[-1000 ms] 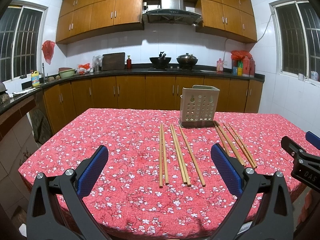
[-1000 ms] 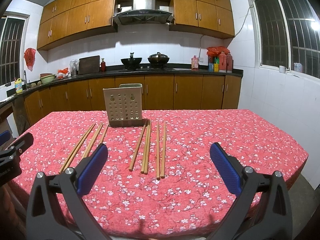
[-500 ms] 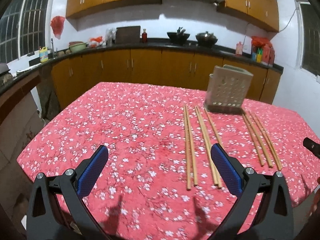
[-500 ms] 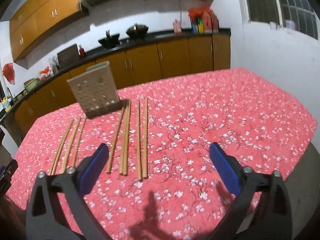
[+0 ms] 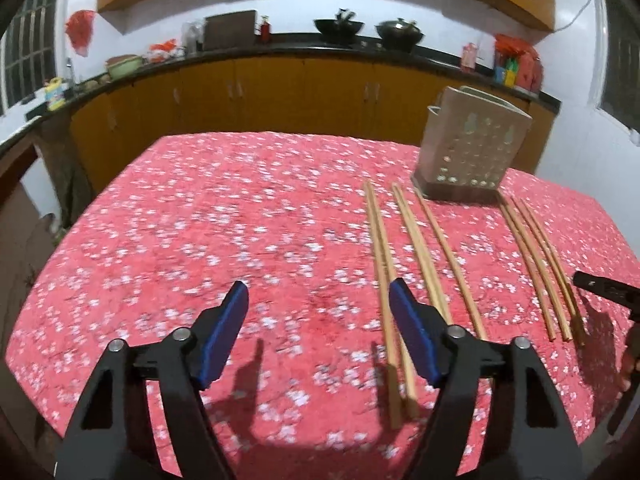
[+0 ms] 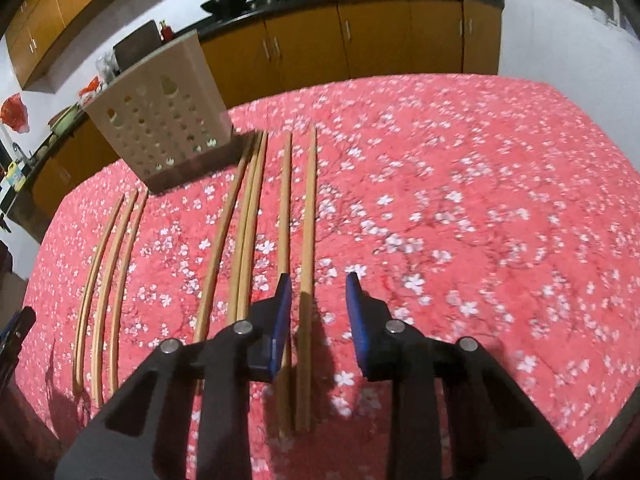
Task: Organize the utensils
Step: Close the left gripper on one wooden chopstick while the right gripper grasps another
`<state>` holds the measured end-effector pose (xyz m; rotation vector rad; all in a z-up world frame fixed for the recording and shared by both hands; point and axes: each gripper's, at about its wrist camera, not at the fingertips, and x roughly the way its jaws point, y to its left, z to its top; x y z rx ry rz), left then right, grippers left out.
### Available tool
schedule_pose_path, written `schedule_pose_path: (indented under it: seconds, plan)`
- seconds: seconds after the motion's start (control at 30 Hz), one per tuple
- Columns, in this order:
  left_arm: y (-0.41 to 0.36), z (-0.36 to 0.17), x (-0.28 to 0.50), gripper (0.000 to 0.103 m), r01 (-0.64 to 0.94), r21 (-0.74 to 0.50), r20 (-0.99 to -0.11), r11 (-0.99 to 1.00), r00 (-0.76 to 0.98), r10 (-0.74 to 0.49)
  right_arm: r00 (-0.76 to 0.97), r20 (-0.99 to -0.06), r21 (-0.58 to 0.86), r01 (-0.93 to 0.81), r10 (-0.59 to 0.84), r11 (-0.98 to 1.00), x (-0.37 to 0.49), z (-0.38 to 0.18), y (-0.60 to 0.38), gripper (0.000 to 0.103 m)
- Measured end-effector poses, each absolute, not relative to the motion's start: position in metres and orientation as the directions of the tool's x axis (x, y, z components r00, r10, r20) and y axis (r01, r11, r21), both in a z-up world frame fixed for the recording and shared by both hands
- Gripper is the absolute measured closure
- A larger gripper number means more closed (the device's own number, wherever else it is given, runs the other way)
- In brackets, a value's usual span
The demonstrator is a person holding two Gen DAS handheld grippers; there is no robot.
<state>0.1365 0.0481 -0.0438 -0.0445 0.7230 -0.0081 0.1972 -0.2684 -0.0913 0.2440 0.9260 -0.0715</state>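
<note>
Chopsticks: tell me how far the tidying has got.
Done: nothing visible; all eight chopsticks lie flat on the tablecloth in front of the perforated holder. In hand: the right gripper has its jaws closing around the rightmost chopstick, not yet pressing it; the left gripper has its jaws closing over bare cloth beside another pair. Left: lifting every chopstick into the holder.

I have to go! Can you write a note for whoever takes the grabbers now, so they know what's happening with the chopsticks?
Left gripper: closing over the table, nothing between its jaws; a pair of chopsticks lies just beside it.
Right gripper: closing around one chopstick, not gripping yet.
Holder: stands by the chopsticks' far ends.
Done: nothing lifted.
Left: every chopstick goes into the holder.
</note>
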Motion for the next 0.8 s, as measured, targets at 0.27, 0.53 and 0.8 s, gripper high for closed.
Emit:
schedule_pose_path:
  seconds: [0.27,0.53,0.8]
  plan:
    - [0.033,-0.06,0.158,0.048,0.076,-0.064,-0.709,0.995,0.698,-0.099,0.596,-0.803,0.141,0.16,0.018,0.977,0.201,-0.101,-0.267,0.094]
    - [0.032,-0.076,0.167,0.069,0.107,-0.078,-0.768,0.991,0.628,-0.128,0.605,-0.796,0.114,0.158,-0.005,0.981,0.2,-0.101,-0.265,0.094]
    - [0.023,-0.082,0.165,0.075,0.134,-0.042,-0.779,0.99,0.617,-0.116,0.608,-0.794,0.117,0.158,-0.003,0.981,0.198,-0.102,-0.265,0.094]
